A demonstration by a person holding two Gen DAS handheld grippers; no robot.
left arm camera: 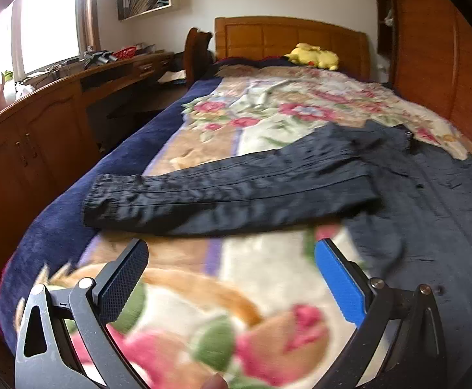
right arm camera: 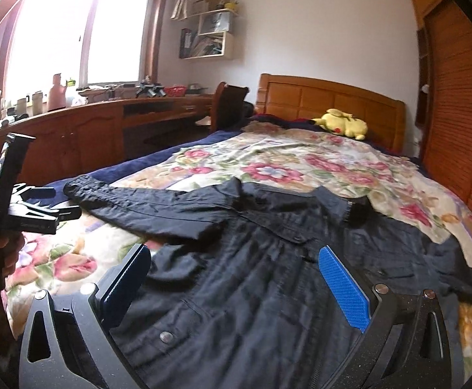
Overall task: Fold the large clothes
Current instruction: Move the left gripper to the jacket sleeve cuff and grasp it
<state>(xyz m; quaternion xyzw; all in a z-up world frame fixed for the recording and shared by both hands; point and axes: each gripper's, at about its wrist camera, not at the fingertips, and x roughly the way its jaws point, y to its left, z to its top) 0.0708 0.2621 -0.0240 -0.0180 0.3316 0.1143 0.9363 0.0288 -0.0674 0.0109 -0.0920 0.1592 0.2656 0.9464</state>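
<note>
Hovering both grippers over one jacket

We hold the left gripper (left arm camera: 231, 256) above the floral blanket (left arm camera: 268, 103), jaws spread wide, empty. Our right gripper (right arm camera: 236, 259) hangs over the single dark jacket (right arm camera: 268, 275) lying flat on the bed, jaws likewise apart. One yellow plush toy (right arm camera: 341, 123) rests by the headboard.

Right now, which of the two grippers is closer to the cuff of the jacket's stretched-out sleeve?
Left. The left gripper hovers open over the blanket just short of the sleeve cuff; the right gripper hangs open over the jacket's front.
</note>
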